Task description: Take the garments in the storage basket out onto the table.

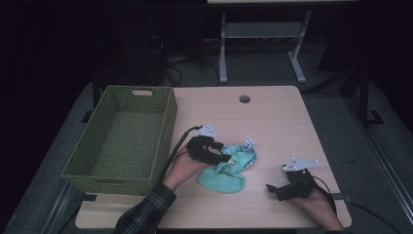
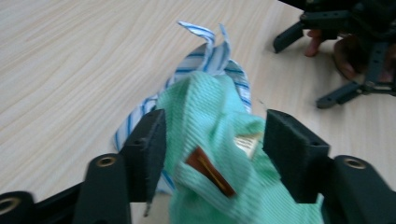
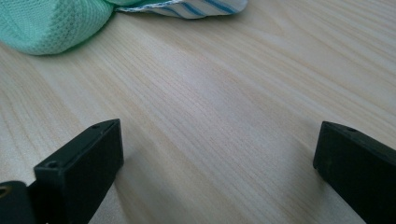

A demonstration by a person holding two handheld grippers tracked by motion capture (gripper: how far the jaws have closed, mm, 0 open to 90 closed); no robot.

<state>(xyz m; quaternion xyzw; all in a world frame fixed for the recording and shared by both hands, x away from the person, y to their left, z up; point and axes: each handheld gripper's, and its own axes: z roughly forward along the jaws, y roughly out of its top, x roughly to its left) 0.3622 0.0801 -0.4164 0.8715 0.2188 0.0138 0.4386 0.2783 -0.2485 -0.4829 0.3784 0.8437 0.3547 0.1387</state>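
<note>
A mint-green knitted cloth (image 1: pixel 221 178) lies bunched on the wooden table (image 1: pixel 272 122), partly over a blue-and-white striped cloth (image 1: pixel 249 150). My left gripper (image 1: pixel 229 158) reaches into the pile from the left. In the left gripper view the green cloth (image 2: pixel 210 126), with a brown label, stands between the jaws of the left gripper (image 2: pixel 212 144). The left pad touches it, the right pad stands just off it, and the striped cloth (image 2: pixel 210 60) lies behind. My right gripper (image 1: pixel 269 189) rests low at the front right, open, with bare table between the jaws of the right gripper (image 3: pixel 217 154).
A green woven basket (image 1: pixel 122 181) stands on the table's left side, with nothing in it. A round cable hole (image 1: pixel 244 99) sits near the far edge. Beyond the table are a dark floor and a white stand (image 1: pixel 223 48).
</note>
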